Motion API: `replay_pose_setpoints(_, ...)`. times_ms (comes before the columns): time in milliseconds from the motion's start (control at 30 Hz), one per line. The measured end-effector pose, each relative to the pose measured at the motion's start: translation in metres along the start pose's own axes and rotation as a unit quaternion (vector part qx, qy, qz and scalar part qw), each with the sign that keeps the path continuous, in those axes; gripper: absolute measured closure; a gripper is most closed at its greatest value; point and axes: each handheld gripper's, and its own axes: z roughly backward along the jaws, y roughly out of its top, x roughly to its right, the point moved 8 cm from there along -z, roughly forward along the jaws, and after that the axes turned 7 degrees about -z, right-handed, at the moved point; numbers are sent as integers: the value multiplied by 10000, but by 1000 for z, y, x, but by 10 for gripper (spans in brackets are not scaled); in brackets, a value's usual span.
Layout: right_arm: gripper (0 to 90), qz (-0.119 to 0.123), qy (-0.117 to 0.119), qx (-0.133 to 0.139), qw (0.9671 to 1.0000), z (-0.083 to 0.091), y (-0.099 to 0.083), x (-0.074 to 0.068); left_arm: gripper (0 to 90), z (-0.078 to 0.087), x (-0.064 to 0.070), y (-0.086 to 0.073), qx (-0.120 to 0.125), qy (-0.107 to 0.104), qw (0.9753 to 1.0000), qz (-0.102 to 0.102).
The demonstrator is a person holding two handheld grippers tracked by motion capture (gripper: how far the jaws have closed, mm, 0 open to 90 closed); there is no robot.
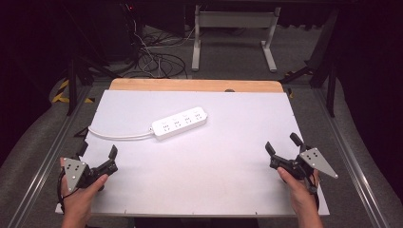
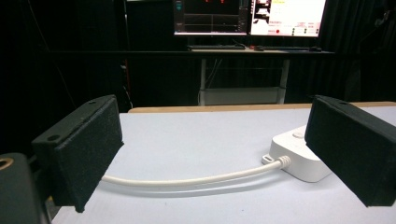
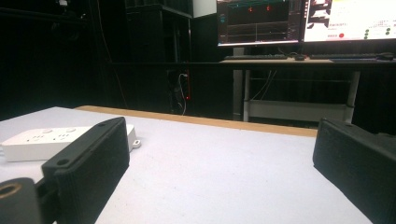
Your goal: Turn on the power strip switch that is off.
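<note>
A white board point(image 1: 199, 190) lies on the table, and a strip of bare wood point(image 1: 195, 85) shows along its far edge. Most of the board is bare, so there is lots of room to move on the near half and on the right side.

One white power strip point(image 1: 180, 123) lies a bit past the middle of the board, turned at a slant. It has four groups of plug holes on top. Its one white cord point(image 1: 116, 135) curves away to the left edge of the board. In the left gripper view the cord point(image 2: 196, 177) lies flat across the board and joins the end of the power strip point(image 2: 296, 156). In the right gripper view the power strip point(image 3: 42, 142) sits off to the left, partly behind a jaw.

There are two grippers, one in each hand. The left gripper point(image 1: 97, 156) is near the front left corner of the board, with its jaws spread wide and nothing between them. The right gripper point(image 1: 283, 145) is near the right edge, also spread wide and holding nothing. Both are well apart from the power strip.

Two lit screens point(image 2: 247, 16) glow on a desk behind the table. There may be writing on them, but it is too small and blurry to read. No brand name can be made out on the power strip.
</note>
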Motion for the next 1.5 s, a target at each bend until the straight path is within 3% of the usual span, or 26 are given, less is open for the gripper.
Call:
replay_pose_setpoints(633,43,7,-17,5,10000,1,1,0,40,2,-9,10,226,319,9992,106)
replay_pose_setpoints(733,43,2,-19,11,10000,1,1,0,50,3,-10,10,166,307,9993,151)
replay_pose_setpoints(800,43,7,-8,11,10000,1,1,0,88,3,-9,9,100,241,9996,119)
replay_pose_setpoints(833,43,27,-2,18,10000,0,1,0,223,4,-7,7,25,187,9998,69)
replay_pose_setpoints(900,43,21,-7,10,10000,0,1,-1,347,5,-6,6,-41,175,9998,61)
replay_pose_setpoints(1000,45,-20,8,12,10000,1,1,-1,502,7,-3,8,-133,49,9993,334)
replay_pose_setpoints(1100,45,-21,10,14,10000,1,1,0,623,8,-3,8,-154,9,9989,448)
replay_pose_setpoints(1300,47,-32,42,25,10000,1,2,-2,757,9,-3,11,-168,-7,9971,745)
replay_pose_setpoints(1500,47,-19,64,36,10000,1,2,-2,814,10,-4,13,-256,-40,9968,762)
